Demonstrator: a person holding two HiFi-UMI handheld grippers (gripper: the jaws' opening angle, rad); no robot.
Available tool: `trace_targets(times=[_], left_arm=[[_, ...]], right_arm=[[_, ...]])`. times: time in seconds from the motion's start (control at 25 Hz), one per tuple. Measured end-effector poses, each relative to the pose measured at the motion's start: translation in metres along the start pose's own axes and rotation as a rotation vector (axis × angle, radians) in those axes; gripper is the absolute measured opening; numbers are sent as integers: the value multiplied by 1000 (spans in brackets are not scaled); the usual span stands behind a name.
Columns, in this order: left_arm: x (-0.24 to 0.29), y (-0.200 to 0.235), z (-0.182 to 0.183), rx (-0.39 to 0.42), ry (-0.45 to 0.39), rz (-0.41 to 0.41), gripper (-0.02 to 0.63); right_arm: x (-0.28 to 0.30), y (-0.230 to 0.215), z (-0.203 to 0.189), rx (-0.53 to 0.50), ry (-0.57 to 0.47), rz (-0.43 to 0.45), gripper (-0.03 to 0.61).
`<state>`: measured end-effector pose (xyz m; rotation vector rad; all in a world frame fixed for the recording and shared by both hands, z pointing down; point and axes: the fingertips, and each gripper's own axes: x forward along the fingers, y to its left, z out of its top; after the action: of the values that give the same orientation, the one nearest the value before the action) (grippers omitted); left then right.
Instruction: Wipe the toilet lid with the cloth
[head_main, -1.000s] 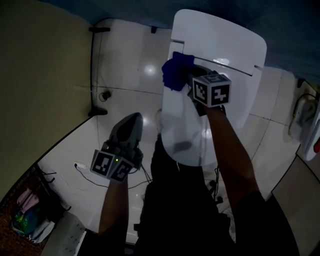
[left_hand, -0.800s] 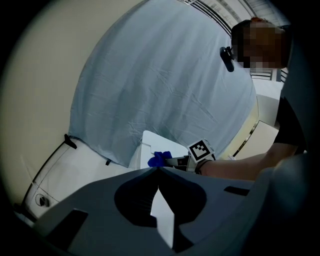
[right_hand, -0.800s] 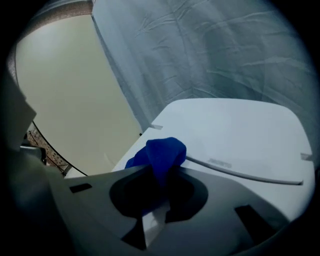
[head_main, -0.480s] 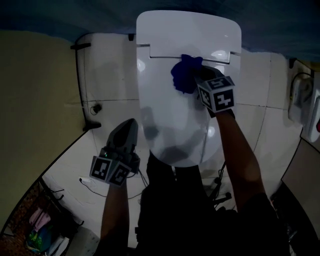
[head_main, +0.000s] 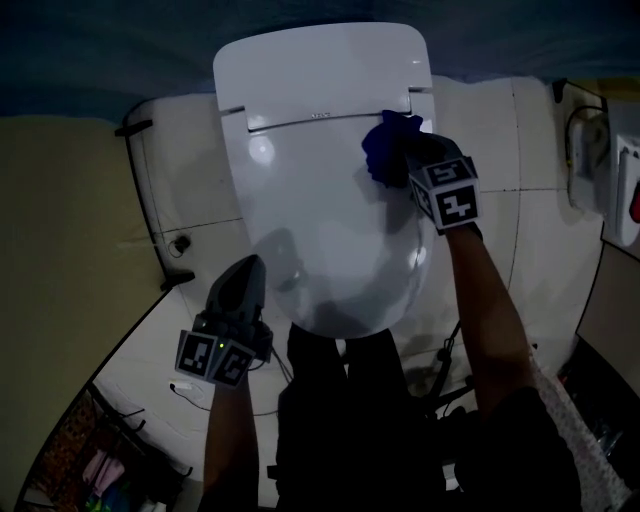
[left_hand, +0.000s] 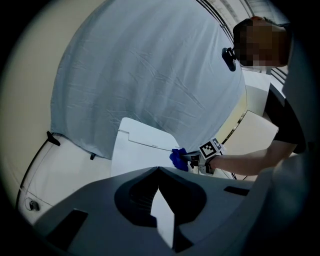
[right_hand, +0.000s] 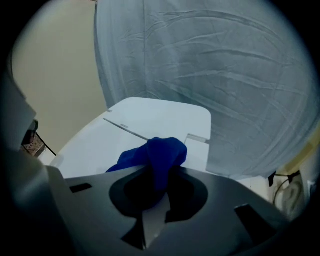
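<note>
Here's the right gripper out over the closed white plastic toilet lid, up at the lid's far right corner, just short of the hinge line. Its jaws are clamped tight on a crumpled dark-blue cloth. In the right gripper view the cloth bulges up out of the right gripper, and a loose tail drapes off to the left onto the toilet lid. The cloth is down on the lid surface, with the white boxy cistern just beyond it.

Over to the left gripper: it hangs low beside the front left of the bowl, above the glossy white tiled floor, well apart from the cloth. In its own view the left gripper has its jaw tips pressed together and nothing between them, only a pale sliver of the lid showing through lower down. From there you look across the toilet lid to the cloth and the right gripper, with the person's bare forearm reaching in from the right.

A wrinkled pale grey-blue fabric sheet hangs behind the toilet, and it fills the background of the right gripper view too. A thin dark cable lies on the floor by the left wall.
</note>
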<state>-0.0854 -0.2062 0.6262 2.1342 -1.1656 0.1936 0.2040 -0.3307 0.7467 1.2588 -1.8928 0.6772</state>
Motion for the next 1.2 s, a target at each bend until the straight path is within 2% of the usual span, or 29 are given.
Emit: trace_targets(times=[0.04, 0.2, 0.36, 0.44, 0.52, 0.6, 0.72, 0.84, 1.0, 1.12, 1.2], left_arm=[[-1, -1, -3, 17, 6, -7, -11], [-3, 0, -1, -29, -10, 19, -11], [-12, 2, -8, -28, -10, 37, -11], [-16, -1, -12, -33, -16, 47, -11], [-21, -2, -13, -42, -29, 55, -11], [-28, -4, -15, -44, -36, 58, -11], [-40, -3, -19, -36, -43, 64, -11], [-55, 6, -14, -52, -74, 91, -11], [-79, 19, -9, -49, -105, 132, -11], [-99, 33, -12, -81, -120, 163, -11], [-110, 41, -16, -107, -132, 183, -11]], right_arm=[[-4, -7, -5, -3, 6, -14, 55], [-13, -35, -20, -11, 29, -79, 55], [-20, -53, -28, -26, 46, -146, 55], [-27, -55, -27, -40, 32, -185, 54], [-37, -44, -15, -43, -9, -180, 54], [-50, -14, 6, -38, -79, -122, 54], [-64, 59, 42, -64, -186, 15, 54], [-70, 147, 76, -162, -253, 159, 54], [-66, 253, 93, -283, -269, 298, 54], [-64, 315, 103, -261, -280, 422, 54], [-59, 342, 104, -189, -261, 500, 54]])
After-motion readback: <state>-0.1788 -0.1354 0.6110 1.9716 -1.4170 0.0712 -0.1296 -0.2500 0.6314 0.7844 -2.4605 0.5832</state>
